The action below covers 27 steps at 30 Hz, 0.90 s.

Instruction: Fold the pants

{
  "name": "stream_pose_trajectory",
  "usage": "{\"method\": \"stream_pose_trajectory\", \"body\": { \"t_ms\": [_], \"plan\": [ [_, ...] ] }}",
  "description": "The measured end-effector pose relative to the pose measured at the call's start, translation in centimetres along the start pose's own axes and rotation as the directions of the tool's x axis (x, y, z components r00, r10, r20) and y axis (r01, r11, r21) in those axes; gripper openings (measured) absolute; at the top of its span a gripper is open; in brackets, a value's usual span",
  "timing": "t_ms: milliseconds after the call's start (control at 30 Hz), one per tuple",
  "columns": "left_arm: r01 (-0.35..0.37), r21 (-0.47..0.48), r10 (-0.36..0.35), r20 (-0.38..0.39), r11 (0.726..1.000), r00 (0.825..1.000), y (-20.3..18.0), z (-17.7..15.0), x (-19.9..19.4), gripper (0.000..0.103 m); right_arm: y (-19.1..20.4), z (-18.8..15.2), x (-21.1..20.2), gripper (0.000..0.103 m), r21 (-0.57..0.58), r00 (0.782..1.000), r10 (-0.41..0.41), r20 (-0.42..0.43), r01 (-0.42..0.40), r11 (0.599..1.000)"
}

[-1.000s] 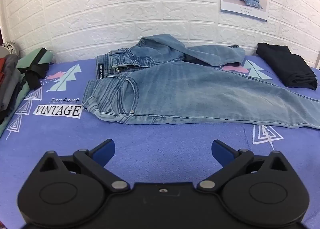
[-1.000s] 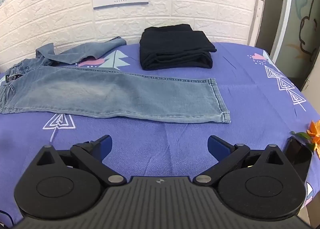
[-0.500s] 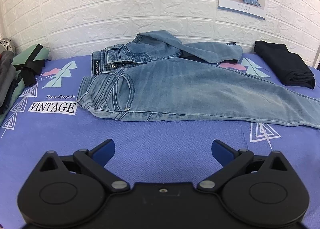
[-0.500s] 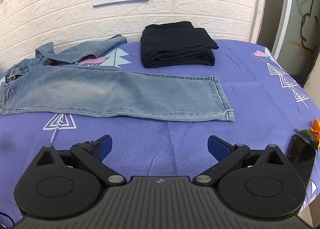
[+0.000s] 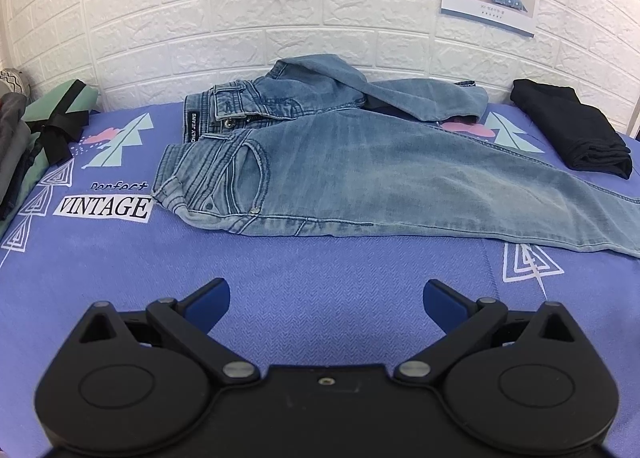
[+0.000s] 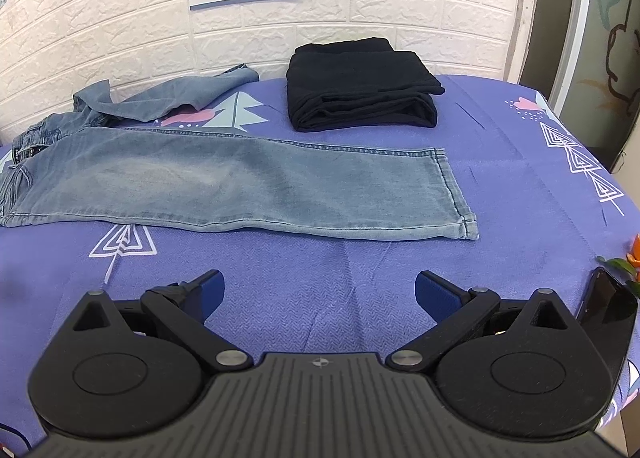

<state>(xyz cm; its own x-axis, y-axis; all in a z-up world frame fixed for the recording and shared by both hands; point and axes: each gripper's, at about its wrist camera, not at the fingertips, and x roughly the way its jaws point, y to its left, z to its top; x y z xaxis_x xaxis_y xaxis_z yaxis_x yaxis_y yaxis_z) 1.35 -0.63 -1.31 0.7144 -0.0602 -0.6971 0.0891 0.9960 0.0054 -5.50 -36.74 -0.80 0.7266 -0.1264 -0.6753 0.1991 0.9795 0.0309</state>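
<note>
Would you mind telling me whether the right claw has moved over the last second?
Yes. The right claw has moved forward: the jeans hem and folded black pants now sit lower in its view.

Left tongs (image 5: 326, 300) and right tongs (image 6: 319, 292), both spread wide, empty, level and forward-pointing.

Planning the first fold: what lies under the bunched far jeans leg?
Under the far leg, a dark gap and the purple printed sheet show; anything deeper is covered by denim.
</note>
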Motion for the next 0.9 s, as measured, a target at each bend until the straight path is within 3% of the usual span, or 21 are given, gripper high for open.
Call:
{"method": "stream_pose_trajectory", "body": {
  "t_ms": [900],
  "plan": [
    [0.0,-0.009,0.0,-0.001,1.0,1.0,0.05,-0.02,-0.05,0.103,-0.35,-0.24,-0.09,0.103,0.009,1.0,0.005,0.001,-0.005,1.0]
  ]
}}
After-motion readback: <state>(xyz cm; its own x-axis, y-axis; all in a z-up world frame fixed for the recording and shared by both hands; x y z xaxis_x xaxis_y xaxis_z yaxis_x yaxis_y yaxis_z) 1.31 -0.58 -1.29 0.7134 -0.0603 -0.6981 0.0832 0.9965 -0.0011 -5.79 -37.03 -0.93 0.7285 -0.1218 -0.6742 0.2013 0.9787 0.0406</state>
